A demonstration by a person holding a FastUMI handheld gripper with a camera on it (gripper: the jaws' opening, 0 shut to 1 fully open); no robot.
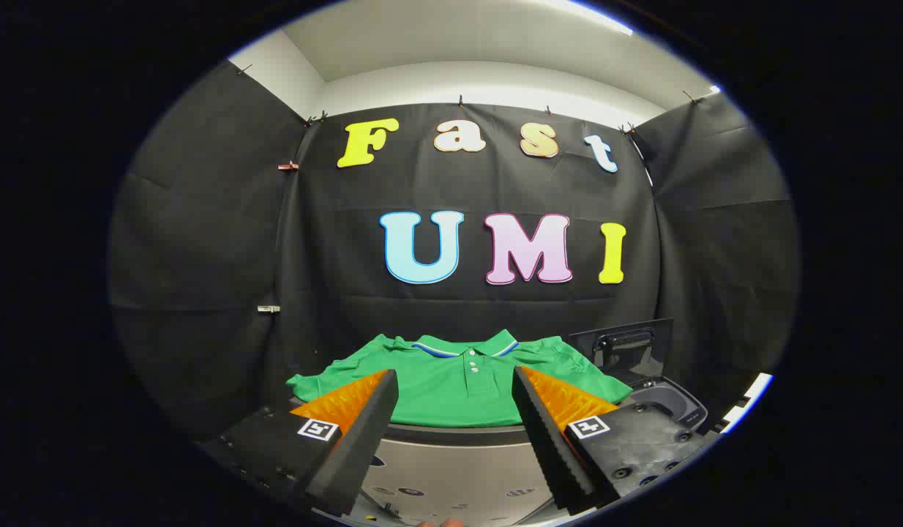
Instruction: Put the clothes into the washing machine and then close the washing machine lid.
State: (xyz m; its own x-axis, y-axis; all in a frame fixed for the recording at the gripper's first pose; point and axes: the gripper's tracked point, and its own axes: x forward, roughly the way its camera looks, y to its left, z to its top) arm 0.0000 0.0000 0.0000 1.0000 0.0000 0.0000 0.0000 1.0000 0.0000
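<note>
In the gripper view the gripper (455,432) has its fingers spread wide with nothing between them, and the shirt (459,384) lies flat just beyond the fingertips on a pale rounded top, with the washer (660,399) to its right, its dark lid (623,348) standing open. To pick the shirt up well, I would come down on its near edge and pinch a fold, since flat cloth gives little to grip. The shirt is soft green knit with a striped collar and a buttoned placket; the washer looks like hard, smooth plastic.

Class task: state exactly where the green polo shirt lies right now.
The green polo shirt lies spread flat on a surface beyond the open gripper, collar toward the back wall, with the washing machine's raised lid at its right.
</note>
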